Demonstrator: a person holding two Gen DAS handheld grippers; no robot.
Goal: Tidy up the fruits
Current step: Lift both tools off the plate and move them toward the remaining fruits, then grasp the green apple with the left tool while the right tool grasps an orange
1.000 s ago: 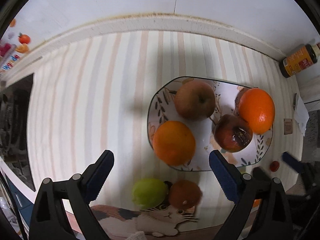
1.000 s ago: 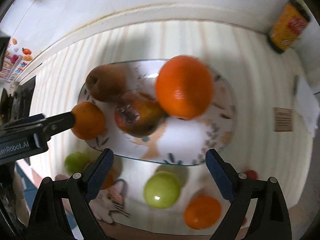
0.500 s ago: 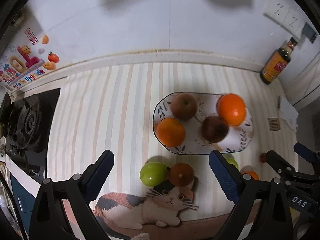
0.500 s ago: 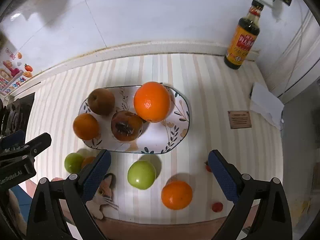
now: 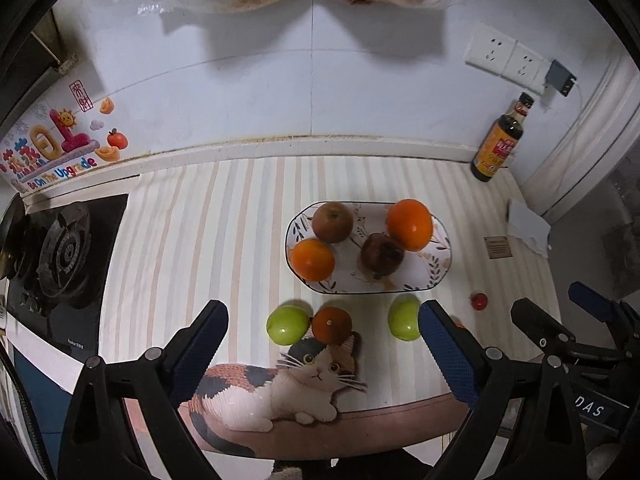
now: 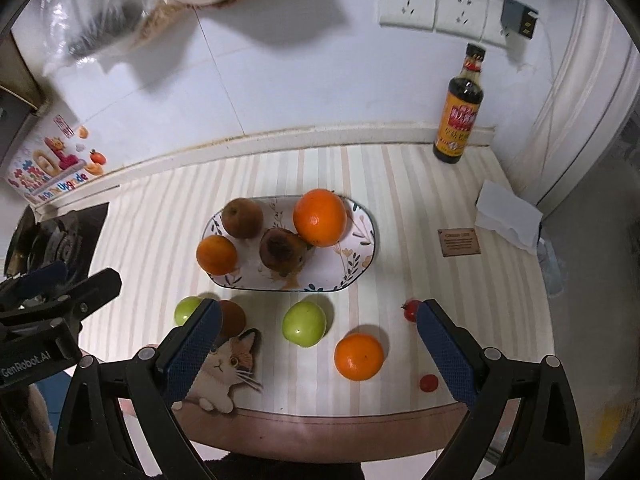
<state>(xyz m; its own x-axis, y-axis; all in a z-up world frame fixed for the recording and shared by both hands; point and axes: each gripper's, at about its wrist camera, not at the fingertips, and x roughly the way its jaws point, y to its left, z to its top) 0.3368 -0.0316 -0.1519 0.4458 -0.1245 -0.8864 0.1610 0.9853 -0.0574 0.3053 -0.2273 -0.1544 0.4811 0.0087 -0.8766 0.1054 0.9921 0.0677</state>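
Both claws hang wide and empty above the near edge of the worktop (image 6: 400,184). The left claw (image 5: 322,344) and right claw (image 6: 318,344) each frame loose fruit between their blue pads. The plate (image 6: 360,256) sits mid-worktop and carries 4 pieces: a brownish apple (image 6: 242,217), a small orange (image 6: 216,254), a dark bruised fruit (image 6: 282,249) and a big orange (image 6: 320,217).

Off the plate, nearer the claws, lie 2 green apples (image 6: 304,323) (image 5: 288,325), a brownish-orange fruit (image 5: 331,324) touching the cat mat (image 5: 280,392), a loose orange (image 6: 359,356) and 2 small red fruits (image 6: 411,310) (image 6: 428,382). The loose orange and the nearer green apple lie straight ahead of the right claw, between its pads, so that hand looks better placed. The left pair of fruits suits the left claw.

In the left view the loose orange hides behind a pad. What the dark fruit is, I cannot tell.
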